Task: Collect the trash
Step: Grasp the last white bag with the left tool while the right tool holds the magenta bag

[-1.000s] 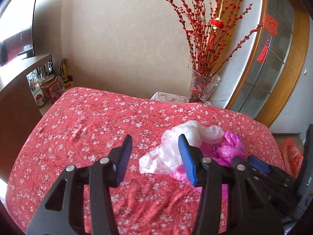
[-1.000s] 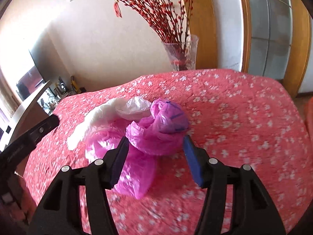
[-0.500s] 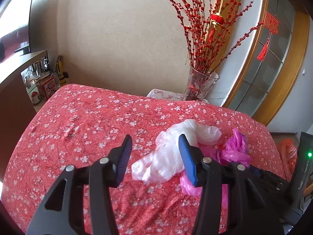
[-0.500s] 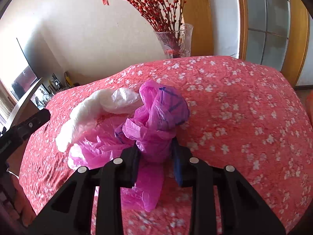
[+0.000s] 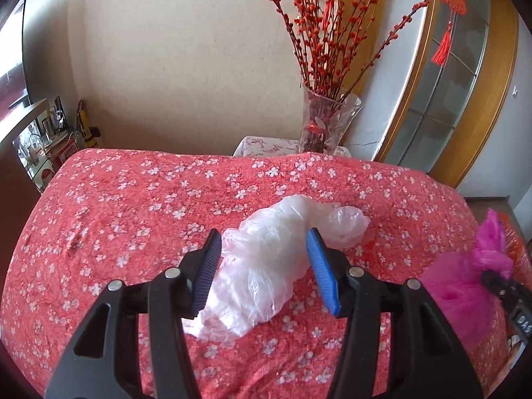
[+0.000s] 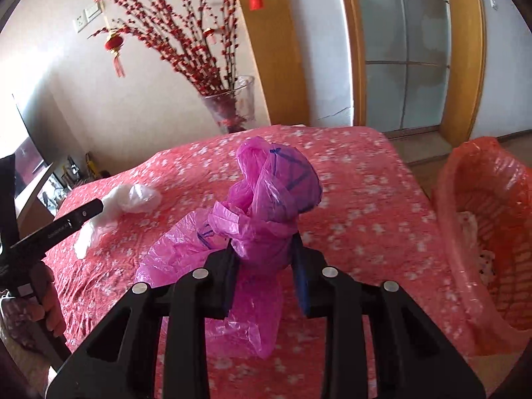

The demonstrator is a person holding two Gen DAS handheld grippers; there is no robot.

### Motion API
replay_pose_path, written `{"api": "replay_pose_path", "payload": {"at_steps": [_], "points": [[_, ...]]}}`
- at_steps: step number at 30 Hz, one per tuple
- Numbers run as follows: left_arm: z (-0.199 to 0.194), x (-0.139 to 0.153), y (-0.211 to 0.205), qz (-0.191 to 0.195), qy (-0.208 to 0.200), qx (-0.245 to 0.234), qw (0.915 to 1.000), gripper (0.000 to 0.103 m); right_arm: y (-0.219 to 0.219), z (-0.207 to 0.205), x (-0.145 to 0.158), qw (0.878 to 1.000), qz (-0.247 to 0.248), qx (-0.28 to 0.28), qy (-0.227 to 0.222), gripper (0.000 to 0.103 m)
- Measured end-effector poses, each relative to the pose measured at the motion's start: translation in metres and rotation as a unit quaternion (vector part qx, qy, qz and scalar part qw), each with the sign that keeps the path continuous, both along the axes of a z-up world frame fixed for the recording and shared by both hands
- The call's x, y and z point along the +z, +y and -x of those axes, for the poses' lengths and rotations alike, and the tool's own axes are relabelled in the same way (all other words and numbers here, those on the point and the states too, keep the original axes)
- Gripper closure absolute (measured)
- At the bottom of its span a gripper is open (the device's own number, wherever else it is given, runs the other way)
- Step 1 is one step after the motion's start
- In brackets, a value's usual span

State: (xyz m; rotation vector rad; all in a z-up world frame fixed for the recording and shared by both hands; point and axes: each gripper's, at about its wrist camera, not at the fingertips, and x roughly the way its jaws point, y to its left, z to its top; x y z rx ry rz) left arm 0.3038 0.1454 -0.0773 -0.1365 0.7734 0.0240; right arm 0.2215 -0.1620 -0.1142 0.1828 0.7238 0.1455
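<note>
A crumpled white plastic bag (image 5: 266,266) lies on the red flowered tablecloth (image 5: 133,199). My left gripper (image 5: 263,232) is open and straddles it, one blue pad on each side, not pressing. A pink plastic bag (image 6: 279,193) bunches up between the pads of my right gripper (image 6: 264,246), which is shut on it, its loose tail hanging over the cloth. In the left wrist view the pink bag (image 5: 459,286) shows at the far right. In the right wrist view the white bag (image 6: 133,199) lies far left, beside a left gripper finger (image 6: 66,224).
A basket bin lined with a red bag (image 6: 465,232) stands past the table's right edge. A glass vase of red berry branches (image 5: 326,126) stands behind the table's far edge. A shelf with jars (image 5: 50,139) is at the far left.
The right gripper shut on the pink bag and carried it rightward, away from the white bag. The left gripper moved forward, so the white bag now lies between its fingers.
</note>
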Motion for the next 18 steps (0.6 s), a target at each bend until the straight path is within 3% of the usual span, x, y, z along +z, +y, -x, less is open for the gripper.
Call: {"api": "replay_pose_path", "payload": {"at_steps": [9, 18], "points": [[-0.02, -0.022, -0.002, -0.004, 0.039, 0.005, 0.9992, 0.046, -0.011, -0.002, -0.004, 1.0, -0.013, -0.001, 0.008, 0.073], [-0.031, -0.022, 0.003, 0.007, 0.044, 0.011, 0.999, 0.047, -0.013, 0.004, -0.001, 1.0, -0.017, 0.001, 0.005, 0.073]]}}
